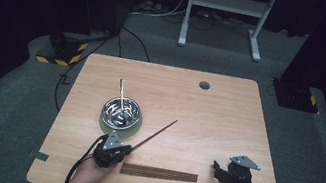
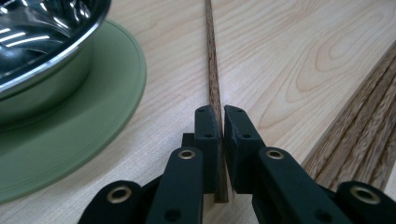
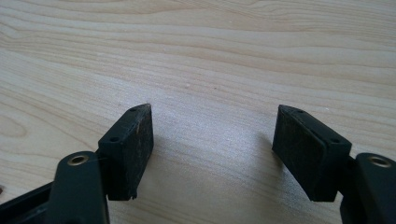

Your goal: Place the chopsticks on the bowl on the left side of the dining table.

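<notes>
Left gripper (image 2: 218,122) clenched on thin dark wooden stick (image 1: 156,133), grained, square-edged; stick ran toward 1 o'clock across pale wood table (image 1: 227,118). Shiny steel bowl (image 1: 121,110) on round matte green mat (image 2: 93,121) at 11 o'clock of that gripper. Flat bundle of brown sticks (image 1: 158,173) at 3 o'clock. Right gripper (image 3: 212,144) released, black pads apart over bare grain.

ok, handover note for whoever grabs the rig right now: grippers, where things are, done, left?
Left gripper: shut on one wooden stick near its end; the stick points up-right across the table.
Right gripper: open, nothing between the pads, over bare table.
Steel bowl on green plate, metal utensil in it.
Other sticks lie in a row at the near edge.
Done: one stick gripped.
Left: probably moving it, perhaps to the bowl.
</notes>
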`<state>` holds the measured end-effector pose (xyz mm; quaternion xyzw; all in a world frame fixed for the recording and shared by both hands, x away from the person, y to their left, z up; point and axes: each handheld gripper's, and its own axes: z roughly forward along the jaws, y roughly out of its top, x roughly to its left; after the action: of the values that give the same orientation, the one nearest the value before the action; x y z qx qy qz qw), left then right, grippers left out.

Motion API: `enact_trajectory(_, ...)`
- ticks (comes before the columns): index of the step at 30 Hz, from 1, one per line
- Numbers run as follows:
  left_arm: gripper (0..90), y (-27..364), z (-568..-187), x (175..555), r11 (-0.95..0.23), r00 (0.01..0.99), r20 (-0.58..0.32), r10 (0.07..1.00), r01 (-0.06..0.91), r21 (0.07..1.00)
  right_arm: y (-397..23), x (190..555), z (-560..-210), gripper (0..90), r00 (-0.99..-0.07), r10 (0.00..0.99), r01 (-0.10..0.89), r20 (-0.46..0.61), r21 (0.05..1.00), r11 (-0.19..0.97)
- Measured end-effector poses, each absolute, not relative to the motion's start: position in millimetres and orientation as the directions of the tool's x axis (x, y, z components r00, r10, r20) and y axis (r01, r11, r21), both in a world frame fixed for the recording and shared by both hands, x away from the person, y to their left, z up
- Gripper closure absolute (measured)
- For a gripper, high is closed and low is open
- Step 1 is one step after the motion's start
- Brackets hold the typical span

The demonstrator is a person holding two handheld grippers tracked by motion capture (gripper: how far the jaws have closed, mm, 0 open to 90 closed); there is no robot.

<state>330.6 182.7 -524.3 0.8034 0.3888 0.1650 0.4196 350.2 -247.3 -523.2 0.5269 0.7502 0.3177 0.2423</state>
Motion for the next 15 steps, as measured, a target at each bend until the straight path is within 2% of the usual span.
enact_trajectory(5,83.9,190,-521,328,-0.309,0.642,-0.075,0.763,0.463,0.831,-248,351,-523,28.8,-0.331,0.943,0.641,-0.019,0.729,0.239)
enact_trajectory(15,84.0,198,-504,320,-0.245,0.627,-0.045,0.777,0.368,0.897,-249,351,-522,28.8,-0.336,0.942,0.646,-0.017,0.724,0.244)
